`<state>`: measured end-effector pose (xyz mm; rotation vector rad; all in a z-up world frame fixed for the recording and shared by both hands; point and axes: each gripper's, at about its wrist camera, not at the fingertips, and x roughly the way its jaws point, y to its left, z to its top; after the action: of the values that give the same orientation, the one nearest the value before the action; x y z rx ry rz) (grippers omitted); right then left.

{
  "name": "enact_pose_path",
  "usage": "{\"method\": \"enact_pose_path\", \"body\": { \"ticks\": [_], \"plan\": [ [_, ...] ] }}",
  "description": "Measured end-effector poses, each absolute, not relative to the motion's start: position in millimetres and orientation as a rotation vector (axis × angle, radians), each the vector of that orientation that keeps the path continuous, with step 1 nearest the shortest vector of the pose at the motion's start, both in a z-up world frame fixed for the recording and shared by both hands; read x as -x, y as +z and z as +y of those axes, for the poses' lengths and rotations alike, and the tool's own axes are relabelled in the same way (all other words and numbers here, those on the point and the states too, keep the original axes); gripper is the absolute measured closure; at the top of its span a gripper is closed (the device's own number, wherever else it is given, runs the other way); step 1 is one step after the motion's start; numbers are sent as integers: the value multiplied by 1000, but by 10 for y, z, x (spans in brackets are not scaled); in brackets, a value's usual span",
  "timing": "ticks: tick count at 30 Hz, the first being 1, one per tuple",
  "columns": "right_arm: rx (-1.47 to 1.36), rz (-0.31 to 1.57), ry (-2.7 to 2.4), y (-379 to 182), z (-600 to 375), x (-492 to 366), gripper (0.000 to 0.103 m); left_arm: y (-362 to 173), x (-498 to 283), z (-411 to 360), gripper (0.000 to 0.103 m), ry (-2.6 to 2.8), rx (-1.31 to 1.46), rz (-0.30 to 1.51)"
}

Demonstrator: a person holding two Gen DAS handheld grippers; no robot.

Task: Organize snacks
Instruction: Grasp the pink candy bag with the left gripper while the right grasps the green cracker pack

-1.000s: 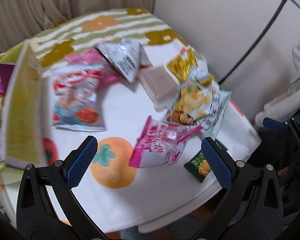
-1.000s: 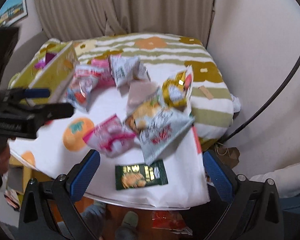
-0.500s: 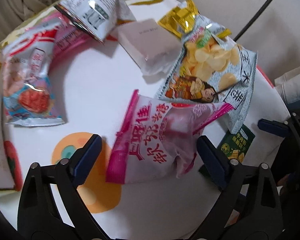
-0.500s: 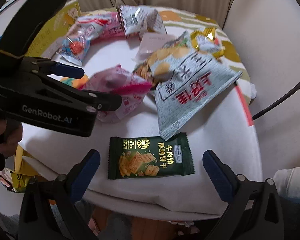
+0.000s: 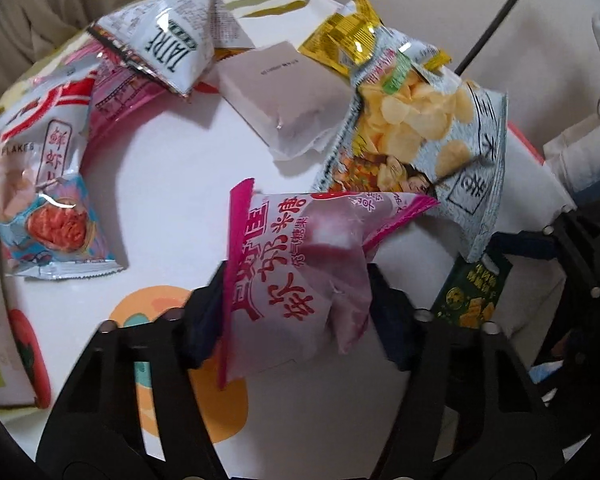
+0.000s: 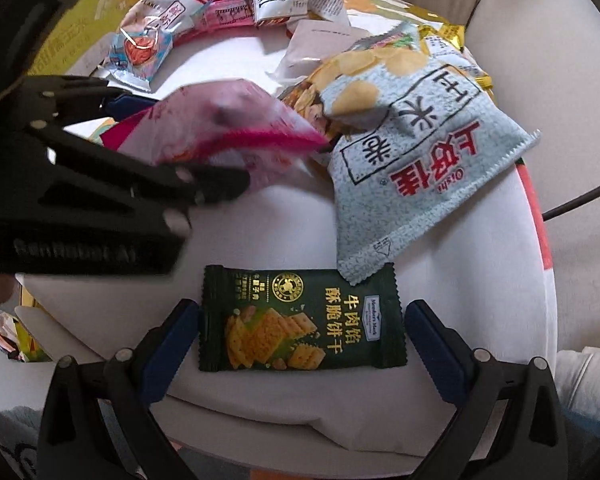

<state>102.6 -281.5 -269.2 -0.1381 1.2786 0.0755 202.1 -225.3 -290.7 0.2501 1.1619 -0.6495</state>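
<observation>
Pink candy bag sits pinched in the closing left claw — the right claw gapes wide around a green biscuit packet.

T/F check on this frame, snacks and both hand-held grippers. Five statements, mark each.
1. The left hand-held gripper has the pink snack bag between its fingers. True; its jaws are closing on the bag.
2. The right hand-held gripper is clamped on the chip bag. False; its open fingers flank the dark green cracker packet.
3. The chip bag overlaps a corner of the green packet. True.
4. The green packet stands upright. False; it lies flat.
5. The pink bag lies inside a box. False; it sits on the table.
</observation>
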Motion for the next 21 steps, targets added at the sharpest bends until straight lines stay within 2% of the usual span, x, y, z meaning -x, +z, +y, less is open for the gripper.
{"method": "enact_pose_path", "body": {
  "ticks": [6,13,18,19,21],
  "plan": [
    [120,1274,89,-2693,-2810,-1089,6,-2859,-2076,-2109,51,-617,-223,1168],
    [85,1263,102,-2597,-2779,-1080,24,-2805,-2026,-1869,52,-588,-178,1161],
    [49,1243,114,-2522,-2738,-969,32,-2757,-1965,-1737,52,-574,-168,1159],
    [34,1240,119,-2496,-2770,-944,39,-2743,-1963,-1714,52,-573,-165,1157],
    [22,1239,119,-2490,-2852,-957,42,-2707,-1919,-1678,52,-570,-164,1154]
  ]
}}
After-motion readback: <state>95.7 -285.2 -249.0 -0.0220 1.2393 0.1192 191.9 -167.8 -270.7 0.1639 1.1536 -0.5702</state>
